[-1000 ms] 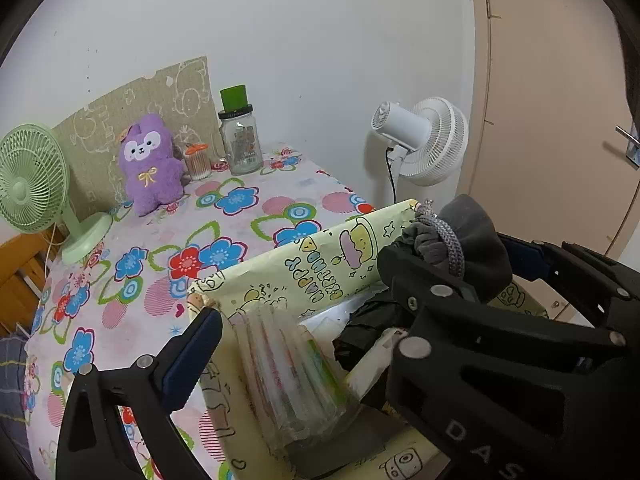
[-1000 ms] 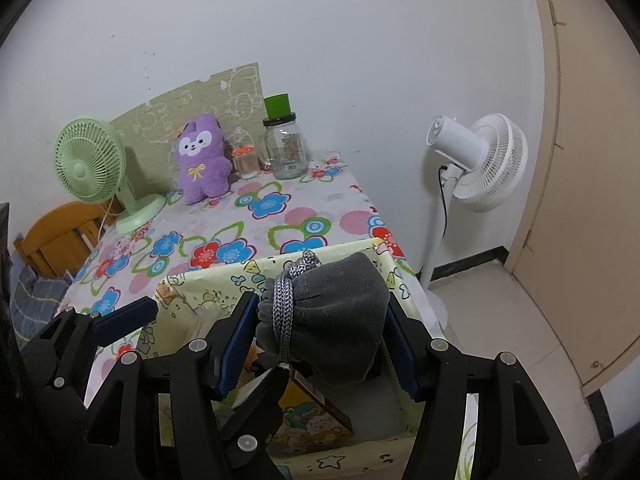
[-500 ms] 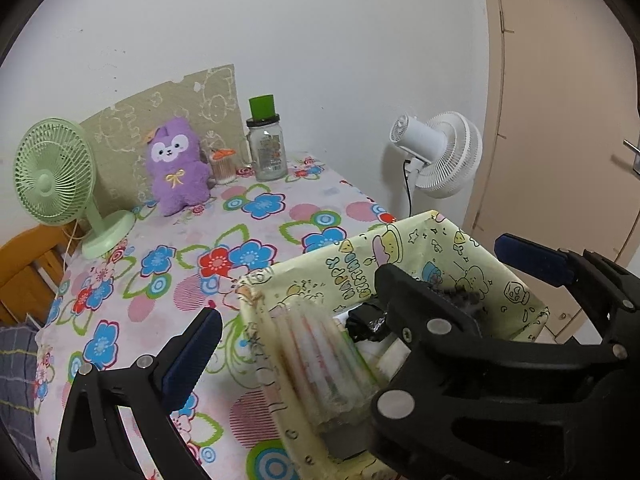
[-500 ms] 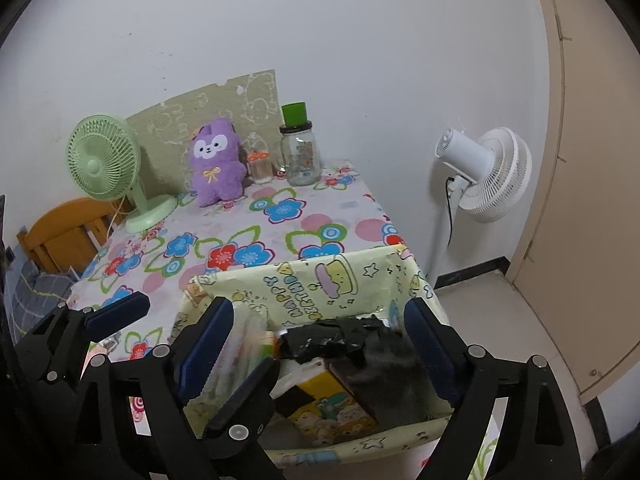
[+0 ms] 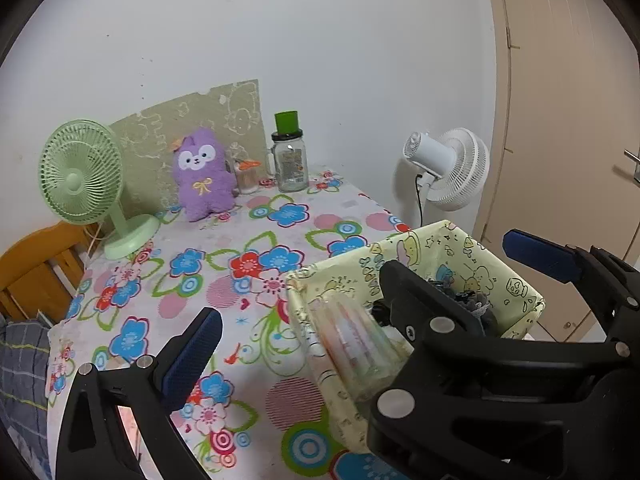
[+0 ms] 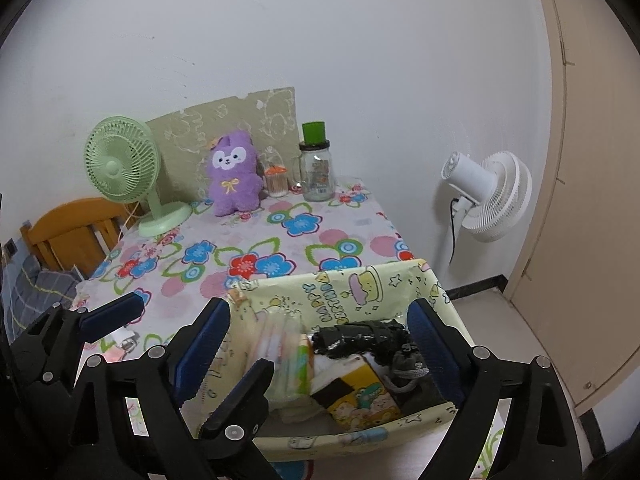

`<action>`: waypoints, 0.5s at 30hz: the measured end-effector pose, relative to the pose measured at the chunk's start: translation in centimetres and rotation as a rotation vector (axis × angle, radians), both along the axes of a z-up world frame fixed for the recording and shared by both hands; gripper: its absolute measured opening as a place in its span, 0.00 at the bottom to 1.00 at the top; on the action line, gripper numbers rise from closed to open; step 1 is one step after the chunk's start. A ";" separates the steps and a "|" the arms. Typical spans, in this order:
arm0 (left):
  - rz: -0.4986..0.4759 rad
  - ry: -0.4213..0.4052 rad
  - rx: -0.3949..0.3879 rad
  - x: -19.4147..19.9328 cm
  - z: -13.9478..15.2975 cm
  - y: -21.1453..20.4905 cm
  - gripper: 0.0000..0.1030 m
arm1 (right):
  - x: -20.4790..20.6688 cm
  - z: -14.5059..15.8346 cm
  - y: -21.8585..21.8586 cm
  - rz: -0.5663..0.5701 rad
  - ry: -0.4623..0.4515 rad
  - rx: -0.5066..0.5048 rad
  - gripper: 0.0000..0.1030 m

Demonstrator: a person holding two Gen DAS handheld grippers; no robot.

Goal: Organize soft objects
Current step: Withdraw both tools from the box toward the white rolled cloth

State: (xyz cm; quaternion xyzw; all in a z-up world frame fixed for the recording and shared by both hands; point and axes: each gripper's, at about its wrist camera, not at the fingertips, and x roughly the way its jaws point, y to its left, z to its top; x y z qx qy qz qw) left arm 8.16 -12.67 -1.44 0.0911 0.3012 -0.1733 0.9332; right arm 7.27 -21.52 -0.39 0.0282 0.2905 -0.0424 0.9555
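Observation:
A grey drawstring pouch (image 6: 408,364) lies inside the yellow-green cartoon-print box (image 6: 344,292) at the table's near right corner, beside a black bundle (image 6: 360,340) and clear-wrapped packets (image 6: 280,348). My right gripper (image 6: 320,340) hovers over the box. Its jaws are opening, and its blue pads (image 6: 430,344) touch nothing. My left gripper (image 6: 196,336) stands open and empty at the box's left side. In the left wrist view the pouch (image 5: 472,300) peeks out behind the right gripper's black finger. A purple plush (image 6: 232,176) sits upright at the table's far edge.
On the floral tablecloth (image 6: 240,264) stand a green desk fan (image 6: 120,164), a glass jar with a green lid (image 6: 316,172) and a small orange-lidded jar (image 6: 276,180). A white floor fan (image 6: 488,196) and a door (image 6: 592,200) are on the right, a wooden chair (image 6: 68,232) on the left.
The right gripper let go of the grey pouch, which dropped into the box. Its jaws spread wide. Both grippers drew back and rose a little.

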 end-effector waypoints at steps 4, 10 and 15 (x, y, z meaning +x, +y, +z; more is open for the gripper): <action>0.011 -0.008 -0.003 -0.3 0.2 1.0 1.00 | -0.4 0.4 1.1 0.007 -0.012 -0.012 0.91; 0.028 -0.017 -0.005 -0.7 0.4 2.7 1.00 | -0.8 0.7 2.8 0.016 -0.021 -0.029 0.91; 0.043 -0.021 -0.001 -1.0 0.5 4.0 1.00 | -1.0 0.8 4.4 0.027 -0.024 -0.043 0.91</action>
